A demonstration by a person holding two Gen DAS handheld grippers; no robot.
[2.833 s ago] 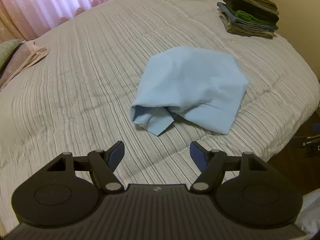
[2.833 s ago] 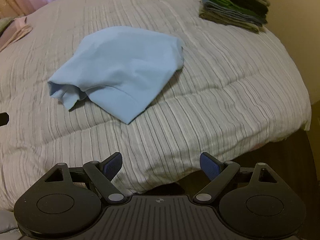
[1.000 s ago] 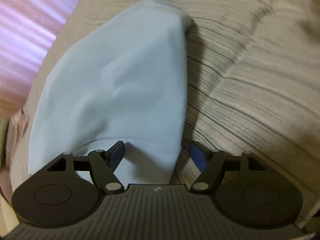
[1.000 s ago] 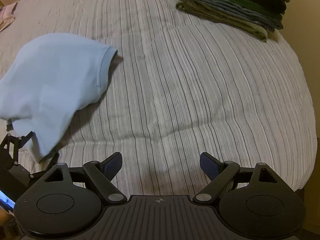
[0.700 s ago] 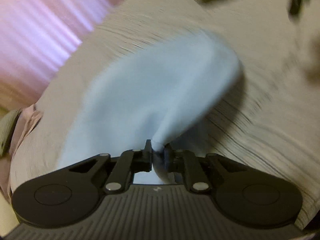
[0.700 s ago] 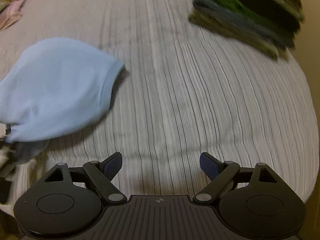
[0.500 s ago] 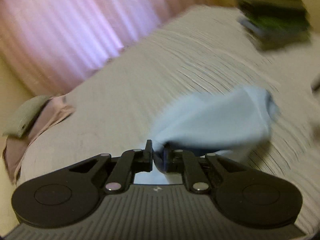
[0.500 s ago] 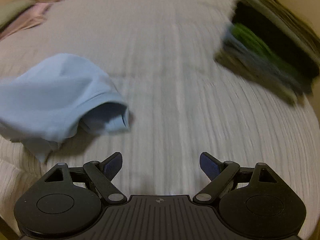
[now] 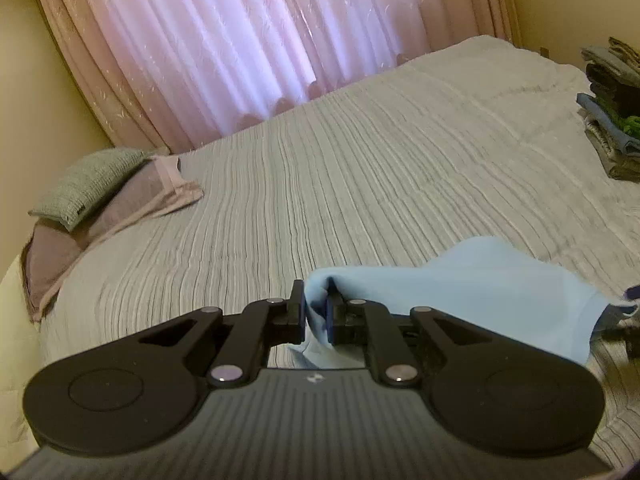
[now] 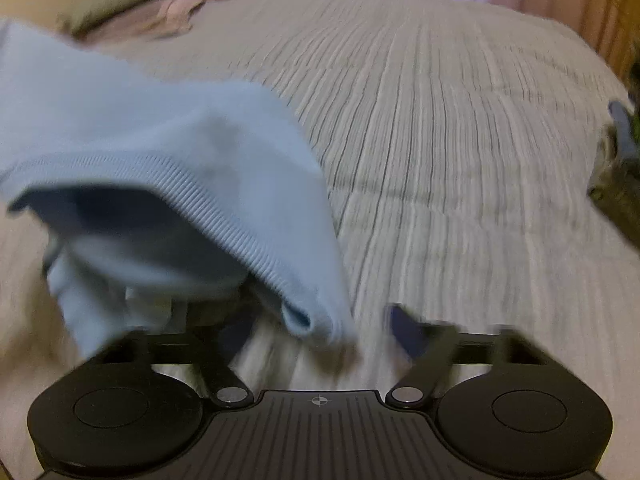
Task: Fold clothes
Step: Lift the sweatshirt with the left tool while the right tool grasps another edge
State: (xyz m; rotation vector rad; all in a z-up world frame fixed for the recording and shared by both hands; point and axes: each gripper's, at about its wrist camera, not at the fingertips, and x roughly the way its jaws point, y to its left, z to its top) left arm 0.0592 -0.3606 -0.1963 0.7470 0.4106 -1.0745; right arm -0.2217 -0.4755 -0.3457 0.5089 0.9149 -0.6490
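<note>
A fold of the light blue garment (image 9: 472, 280) is pinched between the pressed-together fingers of the left gripper (image 9: 316, 312), and the rest of the cloth trails off to that gripper's right, over the striped bedspread (image 9: 360, 168). The right gripper (image 10: 316, 332) is held spread, with a ribbed hem of the garment (image 10: 248, 236) hanging just ahead of and partly between its fingers, not yet gripped. The garment is bunched rather than flat, so folding is judged barely begun: spreading, squaring and folding remain. A stack of folded clothes (image 9: 612, 120), far ahead to the left gripper's right, suggests that other pieces are finished.
</note>
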